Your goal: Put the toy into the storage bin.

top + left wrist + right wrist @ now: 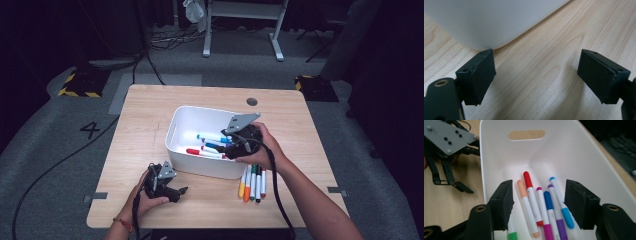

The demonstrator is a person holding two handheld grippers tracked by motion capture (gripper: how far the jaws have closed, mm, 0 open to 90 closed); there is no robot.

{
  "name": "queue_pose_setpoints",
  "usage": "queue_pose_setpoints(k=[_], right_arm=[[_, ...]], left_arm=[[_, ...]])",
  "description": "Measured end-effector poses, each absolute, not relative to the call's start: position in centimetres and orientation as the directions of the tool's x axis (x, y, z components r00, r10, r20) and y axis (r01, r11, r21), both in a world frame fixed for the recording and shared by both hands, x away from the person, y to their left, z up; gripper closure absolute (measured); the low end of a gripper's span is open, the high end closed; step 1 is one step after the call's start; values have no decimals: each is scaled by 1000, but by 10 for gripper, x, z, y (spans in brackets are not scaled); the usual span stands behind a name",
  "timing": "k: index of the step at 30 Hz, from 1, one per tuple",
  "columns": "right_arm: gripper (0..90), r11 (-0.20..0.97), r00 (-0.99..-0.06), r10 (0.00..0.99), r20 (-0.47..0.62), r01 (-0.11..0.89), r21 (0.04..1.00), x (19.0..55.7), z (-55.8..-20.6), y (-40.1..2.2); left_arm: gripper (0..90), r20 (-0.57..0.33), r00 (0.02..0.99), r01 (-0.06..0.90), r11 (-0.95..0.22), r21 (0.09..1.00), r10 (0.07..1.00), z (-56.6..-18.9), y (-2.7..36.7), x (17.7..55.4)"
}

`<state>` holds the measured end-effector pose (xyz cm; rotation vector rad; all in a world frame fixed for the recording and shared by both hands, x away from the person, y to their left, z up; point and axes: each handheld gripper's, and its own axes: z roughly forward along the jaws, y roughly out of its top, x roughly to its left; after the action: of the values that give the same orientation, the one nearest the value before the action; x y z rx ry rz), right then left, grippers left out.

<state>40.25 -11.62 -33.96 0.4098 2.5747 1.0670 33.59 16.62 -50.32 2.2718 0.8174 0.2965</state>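
White-barrelled markers point(541, 207) with coloured caps are lying in the white bin point(176, 131) mid-tabletop point(145, 105), below the right hand-held gripper point(537, 206), gaping wide, empty. The left hand-held gripper point(536, 77) is resting near-left, jaws spread, empty.

Your left gripper point(181, 190) rested low at the near left, jaws spread wide and empty; your right gripper point(223, 146) hovered farther right, jaws likewise apart.

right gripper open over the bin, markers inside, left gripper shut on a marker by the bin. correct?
Not quite. The left gripper is open and empty, as the left gripper view shows. The rest holds: right gripper open over the bin, markers inside.
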Motion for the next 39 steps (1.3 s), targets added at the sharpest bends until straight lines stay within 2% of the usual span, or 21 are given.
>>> queue_pose_setpoints(k=[7,12,17,22,30,39], right_arm=[[346,610,-839,495,-227,149,778,391,-324,-161],[323,566,-792,568,-222,180,805,382,-330,-196],[314,559,-759,618,-206,239,794,378,-353,-226],[314,541,-742,656,-138,335,772,380,-389,-247],[323,573,-719,685,-114,435,695,386,-447,-255],[342,554,-703,708,-65,496,668,394,-473,-261]], left_arm=[[149,-18,775,473,-560,680,632,-503,166,336],[149,-18,775,473,-560,680,632,-503,166,336],[149,-19,775,473,-560,680,632,-503,166,336],[146,-23,774,476,-558,680,632,-503,166,336],[146,-23,774,476,-557,680,632,-503,166,336],[146,-23,774,476,-557,680,633,-503,166,336]])
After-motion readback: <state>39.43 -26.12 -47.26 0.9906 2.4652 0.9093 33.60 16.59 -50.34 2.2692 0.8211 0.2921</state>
